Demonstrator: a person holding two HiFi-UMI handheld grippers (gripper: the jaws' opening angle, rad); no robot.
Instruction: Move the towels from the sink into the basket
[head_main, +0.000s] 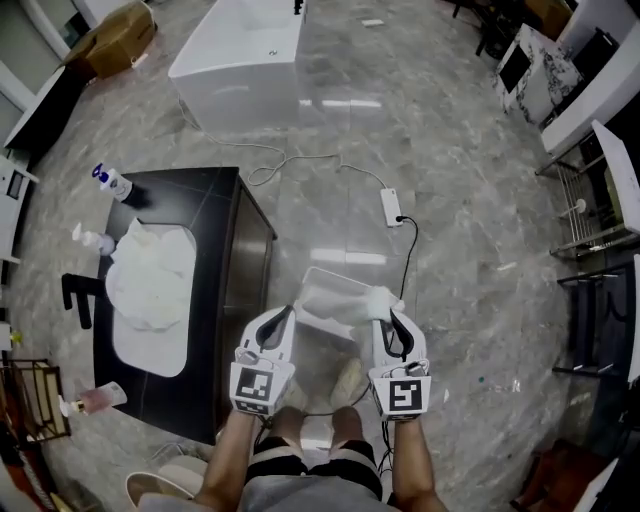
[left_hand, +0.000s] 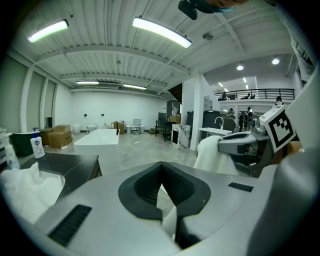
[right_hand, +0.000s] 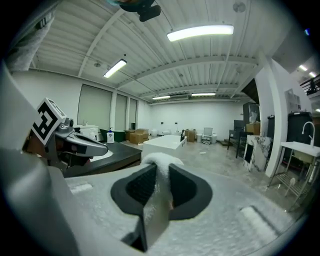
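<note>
- Since the two grippers hang nearest the person, on the near side of the basket (head_main: 322, 283), start with them. The right gripper (right_hand: 159, 187) is clamped on a white towel (head_main: 381, 299), which bulges over the pads and hangs as a flat fold between them.
- The left gripper (left_hand: 161, 190), at the basket's near left corner, also has its jaws drawn together. A thin sliver of white shows in the gap, probably a fold of the same towel.
- The towel sits over the basket's near right corner. It looks soft, light and limp, so it will sag and trail. A pinch on a bunched fold should hold better than one on a single edge.
- Left of the basket, set in the black counter (head_main: 222, 262), the sink (head_main: 150, 357) holds a heaped pile of towels (head_main: 150, 280). The top crest of the heap looks like the easiest place to grip.
- Farther from the basket, a soap bottle (head_main: 112, 182) stands at the counter's far end.
</note>
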